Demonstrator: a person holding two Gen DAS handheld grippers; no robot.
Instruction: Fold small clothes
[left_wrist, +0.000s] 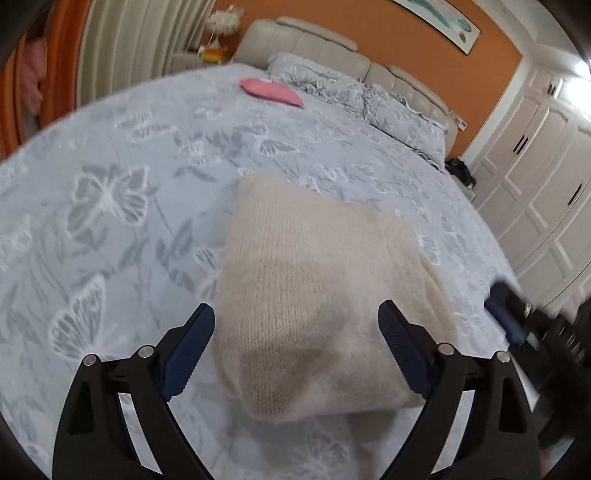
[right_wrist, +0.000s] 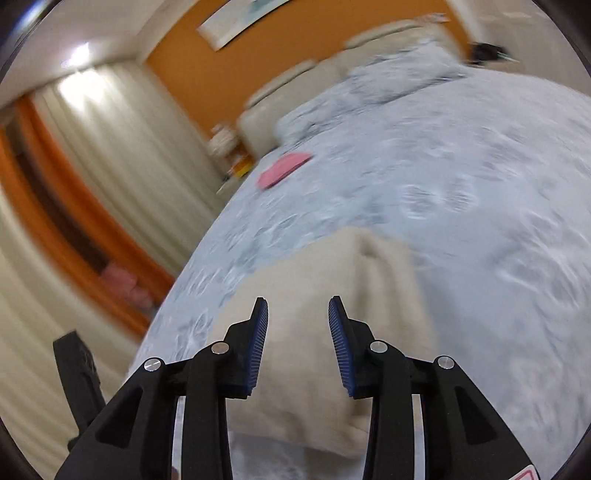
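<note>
A cream knitted garment (left_wrist: 314, 280) lies folded into a thick pad on the pale blue butterfly bedspread (left_wrist: 110, 192). My left gripper (left_wrist: 295, 308) hovers over its near end, open wide, and its blue pads (left_wrist: 192, 347) touch nothing. In the right wrist view the same cream garment (right_wrist: 332, 266) lies under my right gripper (right_wrist: 297, 300), whose jaws stand apart with no cloth pinched between them. A folded pink garment (left_wrist: 271, 92) rests far up the bed, near the pillows; the blurred right wrist view shows this pink garment (right_wrist: 282, 168) too.
Blue-grey pillows (left_wrist: 388, 107) and a cream padded headboard (left_wrist: 332, 48) close off the far end of the bed. White wardrobe doors (left_wrist: 535, 192) stand to the right, curtains (right_wrist: 129, 147) to the left. The other gripper's dark frame (left_wrist: 517, 317) shows at the right edge.
</note>
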